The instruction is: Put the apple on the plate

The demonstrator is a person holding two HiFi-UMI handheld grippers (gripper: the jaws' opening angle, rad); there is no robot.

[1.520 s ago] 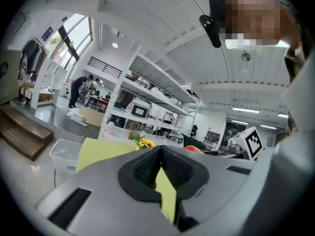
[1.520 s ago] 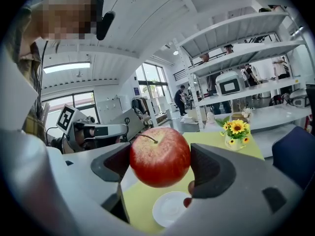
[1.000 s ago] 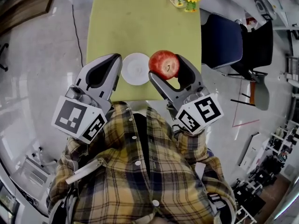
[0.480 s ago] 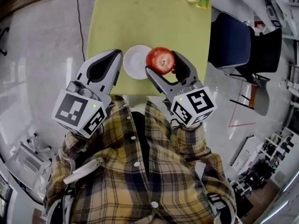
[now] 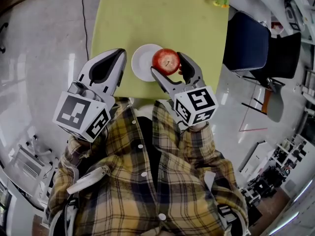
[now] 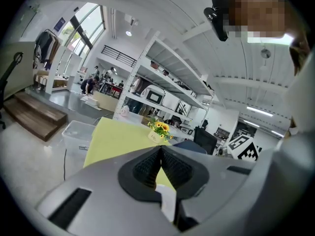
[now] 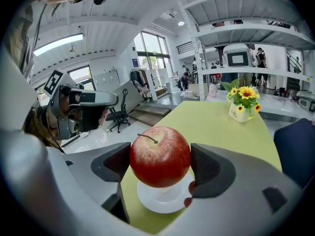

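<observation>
Apple clamped between the two jaws of the right gripper, stem up, the pads pressing on its widest part from either side. It hung over the white plate, which lay on the green table close to the near edge. In the right gripper view the plate showed directly under the fruit and seemingly clear of it, whereas in the head view the apple overlapped the plate's right rim, so its centring over the dish could not be settled. The left gripper had its jaws together on nothing and was held just left of the plate, over the near edge, touching neither plate nor apple. Judged from this position, the task was nearly done, with lowering and release remaining. Several faults seemed possible. Opening the jaws while the apple was above the dish would probably let it drop, bounce and roll, and with the plate so near the edge it might leave the table. Setting it down off-centre, on the right rim, might tip or slide the light plate. A round, smooth fruit held only at two pads might also twist or slip if the grip eased early. Jaws spread wide at plate level might knock the rim, and nothing was steadying the plate.
</observation>
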